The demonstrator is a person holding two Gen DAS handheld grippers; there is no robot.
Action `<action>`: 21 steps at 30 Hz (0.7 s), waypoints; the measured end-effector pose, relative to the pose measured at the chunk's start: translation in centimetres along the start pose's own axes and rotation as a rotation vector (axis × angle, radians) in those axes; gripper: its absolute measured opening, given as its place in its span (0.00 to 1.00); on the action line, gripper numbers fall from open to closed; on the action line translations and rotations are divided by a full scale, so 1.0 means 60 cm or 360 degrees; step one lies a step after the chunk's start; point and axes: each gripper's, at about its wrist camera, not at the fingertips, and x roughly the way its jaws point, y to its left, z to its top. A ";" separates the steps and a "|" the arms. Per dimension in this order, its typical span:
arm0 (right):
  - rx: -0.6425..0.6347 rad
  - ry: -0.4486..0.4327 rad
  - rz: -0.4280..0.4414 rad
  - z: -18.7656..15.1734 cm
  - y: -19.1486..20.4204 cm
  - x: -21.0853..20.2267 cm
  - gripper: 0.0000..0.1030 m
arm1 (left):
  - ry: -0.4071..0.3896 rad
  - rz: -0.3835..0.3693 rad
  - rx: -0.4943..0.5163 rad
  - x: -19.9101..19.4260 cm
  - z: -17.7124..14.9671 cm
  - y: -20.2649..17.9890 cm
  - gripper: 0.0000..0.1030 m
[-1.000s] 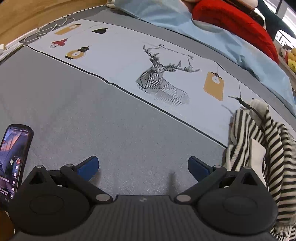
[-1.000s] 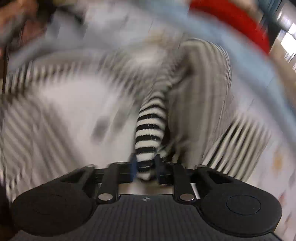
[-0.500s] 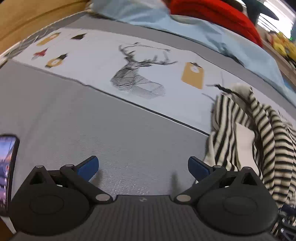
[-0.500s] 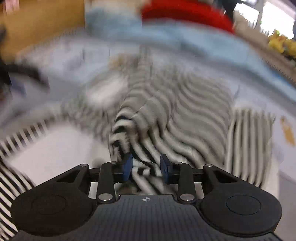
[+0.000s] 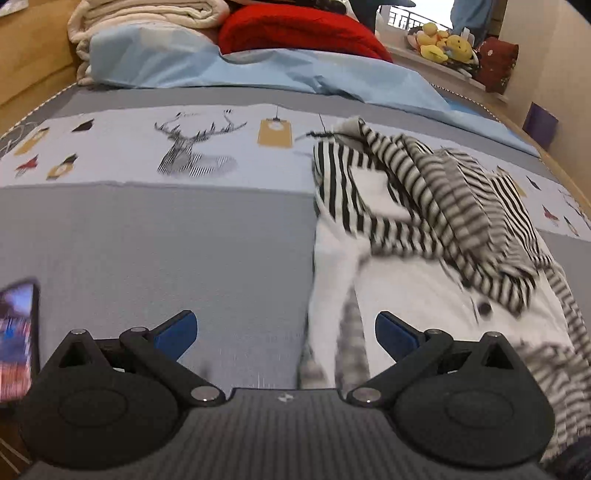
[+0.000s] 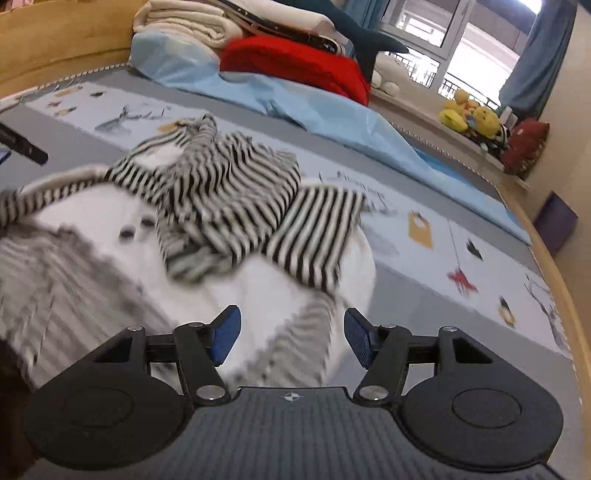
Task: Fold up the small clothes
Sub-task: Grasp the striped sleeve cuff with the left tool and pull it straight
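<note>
A small black-and-white striped garment with a white front and dark buttons (image 5: 436, 236) (image 6: 236, 206) lies crumpled on the bed. My left gripper (image 5: 286, 330) stands wide open over the grey sheet, its right finger above the garment's left edge. My right gripper (image 6: 291, 338) hovers over the garment's near white part. Its jaws are opening, and a blurred striped strip of cloth lies under the gap with neither pad pressing on it.
A phone (image 5: 16, 336) with a lit screen lies at the left on the grey sheet. A blue pillow (image 5: 192, 62), a red cushion (image 6: 295, 64) and folded white blankets (image 6: 184, 22) sit at the bed's head. The wooden bed edge (image 6: 569, 314) runs on the right.
My right gripper has let go of the striped sleeve it pinched and pulled back and up. My left gripper has swung right, toward the garment, and the phone has slid to the frame's left edge.
</note>
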 end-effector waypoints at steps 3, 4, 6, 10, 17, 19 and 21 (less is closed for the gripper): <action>-0.0064 0.0017 -0.0032 -0.052 0.007 -0.034 0.63 | 0.0011 0.0019 -0.0002 -0.033 -0.046 -0.008 1.00; -0.0071 0.0034 -0.0017 -0.065 0.012 -0.038 0.64 | 0.0014 0.0024 -0.0017 -0.042 -0.057 -0.010 1.00; -0.0052 0.0051 0.0059 -0.087 0.025 -0.041 0.66 | 0.0019 0.0022 -0.0057 -0.061 -0.077 -0.013 1.00; -0.0050 0.0021 0.0211 -0.121 0.054 -0.072 0.69 | 0.0044 0.0024 -0.0141 -0.084 -0.106 -0.019 1.00; 0.0286 0.0073 0.0317 -0.147 0.051 -0.063 0.77 | 0.0136 0.0006 -0.0174 -0.075 -0.140 -0.042 1.00; 0.0468 0.0103 0.0295 -0.154 0.040 -0.051 0.77 | 0.0160 0.0022 -0.0168 -0.066 -0.146 -0.047 1.00; 0.0635 0.0161 0.0311 -0.163 0.028 -0.036 0.77 | 0.0205 0.0032 -0.0165 -0.050 -0.153 -0.050 1.00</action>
